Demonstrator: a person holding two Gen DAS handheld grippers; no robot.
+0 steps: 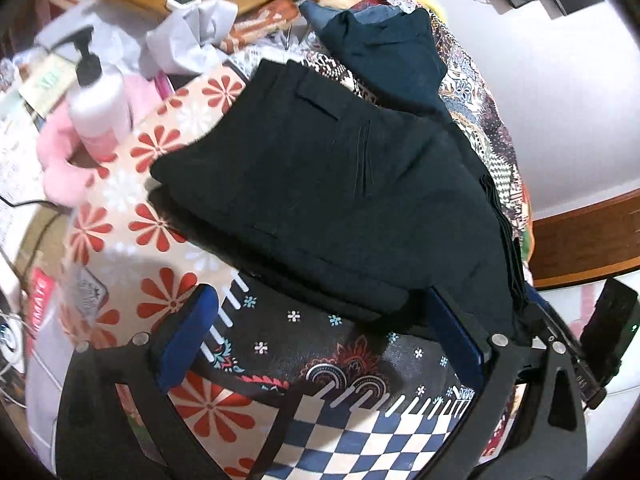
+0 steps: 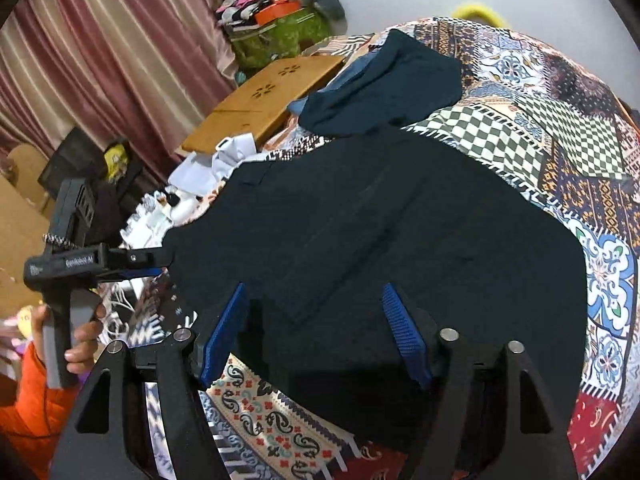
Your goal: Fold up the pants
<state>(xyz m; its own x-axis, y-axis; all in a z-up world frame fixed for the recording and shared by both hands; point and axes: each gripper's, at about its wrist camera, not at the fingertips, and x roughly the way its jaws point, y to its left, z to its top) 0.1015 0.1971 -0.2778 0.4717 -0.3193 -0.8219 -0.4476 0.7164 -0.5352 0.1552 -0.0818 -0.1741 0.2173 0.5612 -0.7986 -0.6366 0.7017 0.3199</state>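
Observation:
Black pants (image 1: 320, 196) lie folded in a thick bundle on a patterned bedspread (image 1: 280, 344), back pocket facing up; they also fill the middle of the right wrist view (image 2: 380, 232). My left gripper (image 1: 324, 332) is open, its blue pads apart at the bundle's near edge, holding nothing. My right gripper (image 2: 316, 332) is open, its blue pads (image 2: 404, 332) spread over the near edge of the pants. The left gripper also shows in the right wrist view (image 2: 152, 262), at the pants' left edge.
A dark teal garment (image 1: 384, 48) lies beyond the pants, also seen in the right wrist view (image 2: 384, 84). A pump bottle (image 1: 100, 100), pink plush, crumpled white paper (image 1: 192, 36) and a wooden lap tray (image 2: 264, 96) sit at the left. Curtains hang at far left.

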